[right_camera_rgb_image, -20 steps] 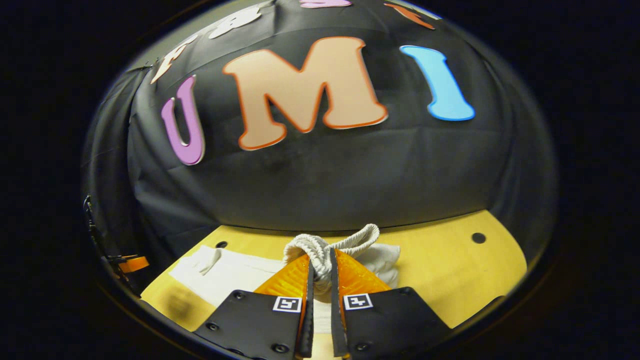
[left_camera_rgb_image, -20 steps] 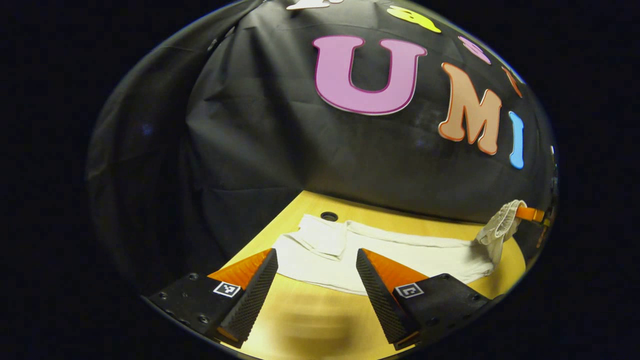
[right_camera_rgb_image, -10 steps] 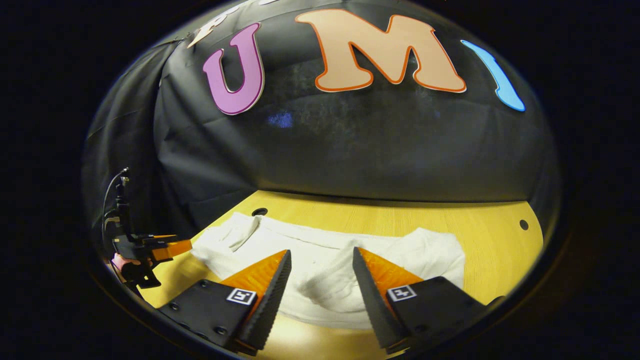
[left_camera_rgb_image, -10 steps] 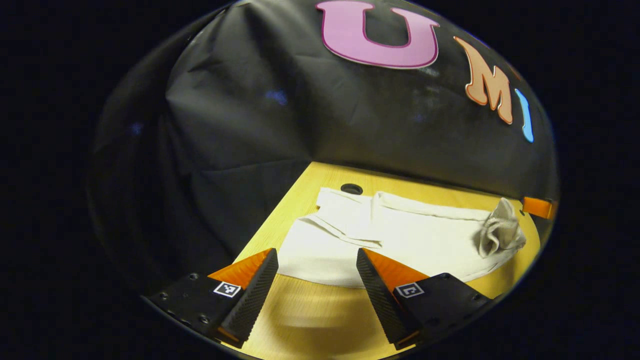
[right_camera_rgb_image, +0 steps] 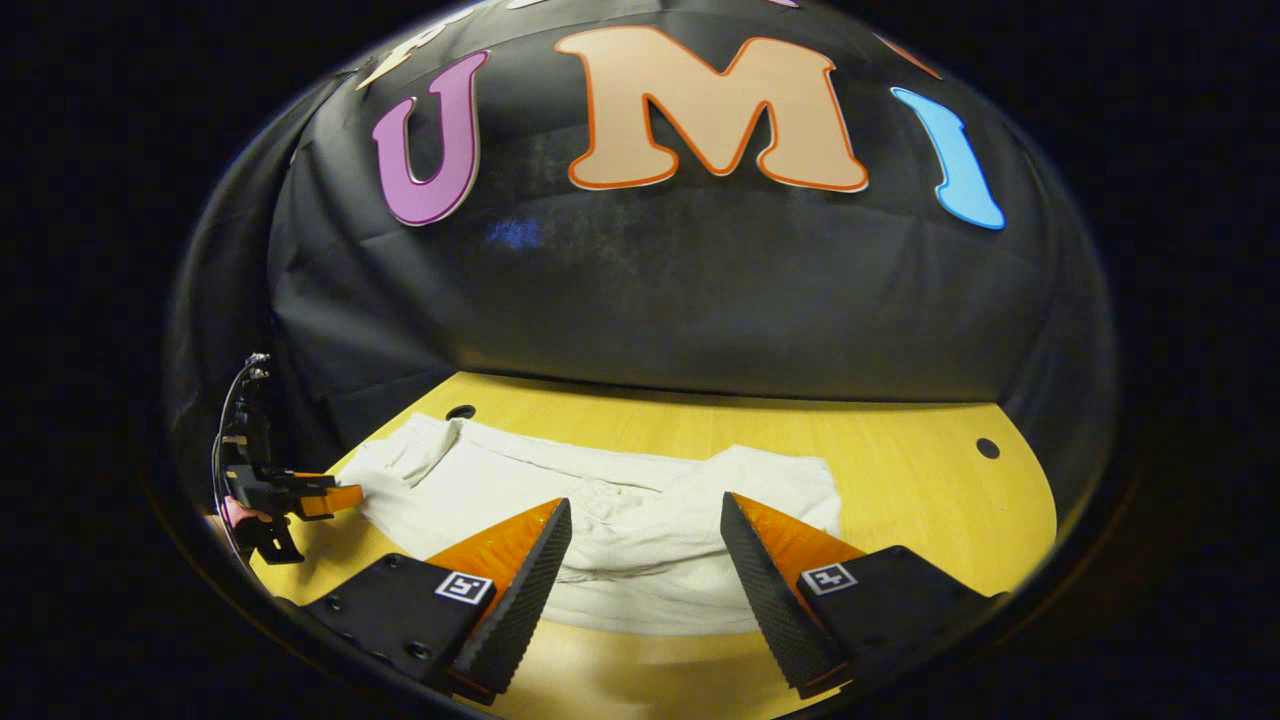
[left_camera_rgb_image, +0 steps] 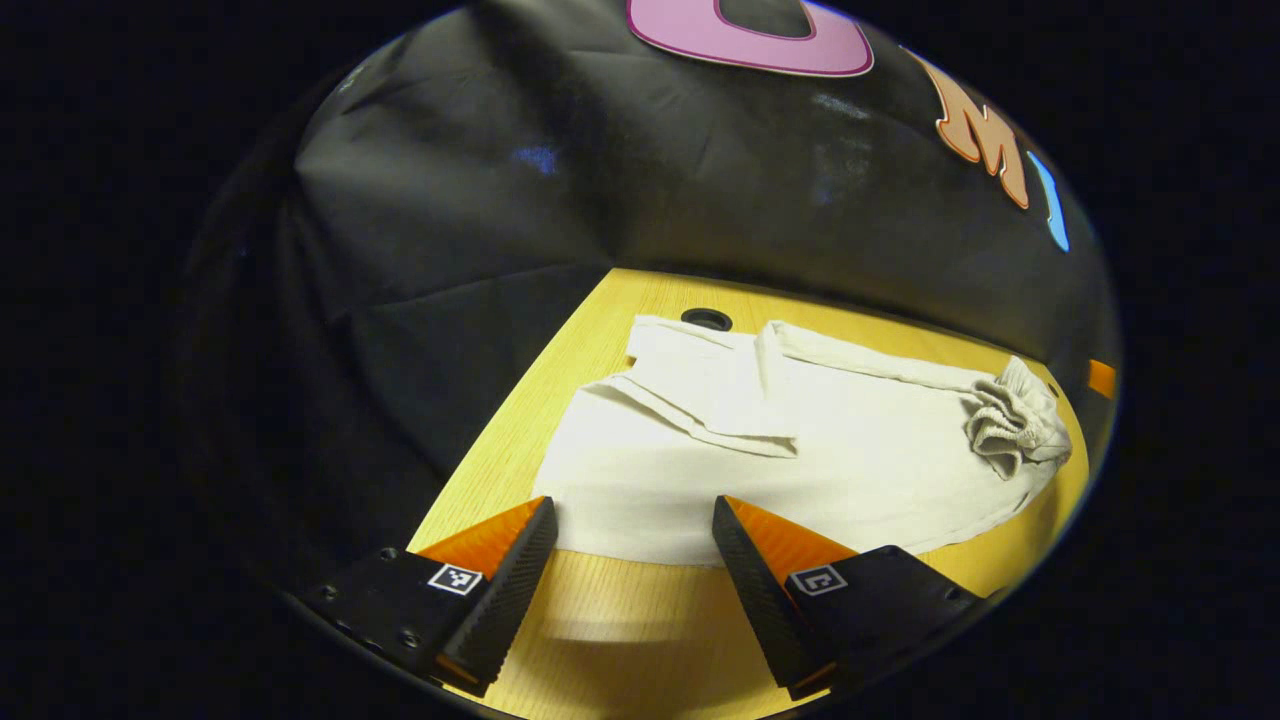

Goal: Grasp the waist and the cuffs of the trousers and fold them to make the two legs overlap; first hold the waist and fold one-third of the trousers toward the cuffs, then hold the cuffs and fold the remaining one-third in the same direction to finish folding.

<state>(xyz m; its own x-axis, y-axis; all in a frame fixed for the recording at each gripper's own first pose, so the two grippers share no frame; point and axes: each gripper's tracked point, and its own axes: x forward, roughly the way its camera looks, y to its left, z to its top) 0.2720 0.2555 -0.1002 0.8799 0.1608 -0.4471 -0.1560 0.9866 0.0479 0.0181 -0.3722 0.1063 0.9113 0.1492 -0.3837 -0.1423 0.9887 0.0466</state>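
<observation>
In the left gripper view my left gripper (left_camera_rgb_image: 632,545) hangs with fingers spread wide and empty over the near edge of the white trousers (left_camera_rgb_image: 800,450), which lie lengthwise across the counter (left_camera_rgb_image: 640,640), cuffs toward mid-frame left, bunched waist (left_camera_rgb_image: 1015,425) at far right. The cloth looks soft, light and limp, so I'd pinch the thick waistband and cuff hems. In the right gripper view my right gripper (right_camera_rgb_image: 645,555) is likewise wide open, holding nothing, low centre.
</observation>
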